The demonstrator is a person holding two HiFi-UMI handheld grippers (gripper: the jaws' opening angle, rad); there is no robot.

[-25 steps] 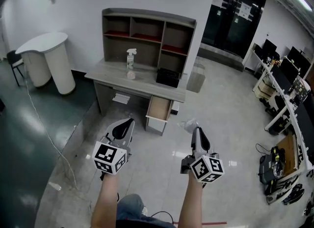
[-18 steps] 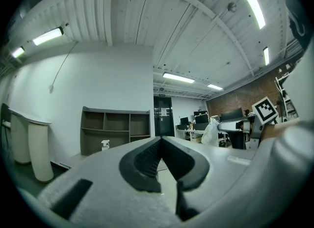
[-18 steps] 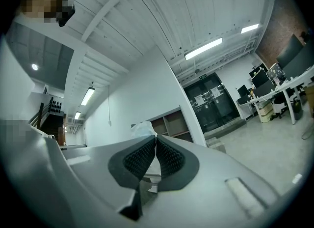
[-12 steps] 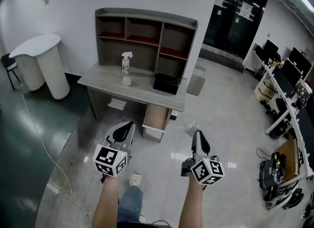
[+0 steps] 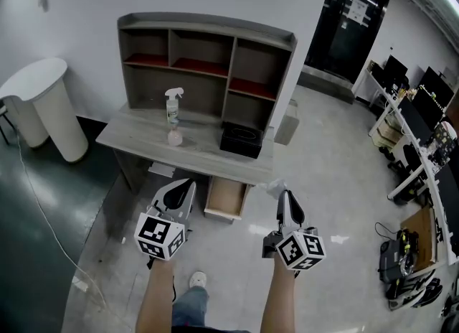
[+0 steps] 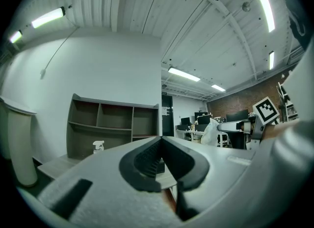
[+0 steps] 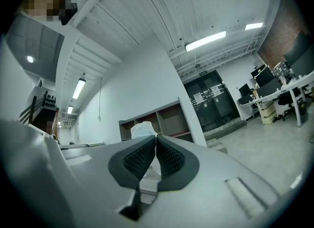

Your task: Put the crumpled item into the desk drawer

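The crumpled white item [image 5: 275,187] is pinched in my right gripper [image 5: 285,194], whose jaws are shut on it. It juts out past the jaw tips in the right gripper view [image 7: 143,129]. That gripper hangs just off the desk's [image 5: 143,135] front right corner. Under the desktop the drawer [image 5: 224,198] stands pulled out, lying between my two grippers. My left gripper [image 5: 187,181] is shut with nothing in it, left of the drawer; its closed jaws [image 6: 161,139] point at the shelf unit [image 6: 113,126].
A spray bottle [image 5: 172,113] and a black box [image 5: 240,140] stand on the desk below the shelf unit [image 5: 204,52]. A white round table [image 5: 37,102] is far left. Workstations [image 5: 423,123] line the right side. A cable [image 5: 43,217] runs over the dark floor.
The desk has come closer and sits lower in the head view, with the drawer now between the grippers. Both grippers keep their pose, and the right one still holds the crumpled item.
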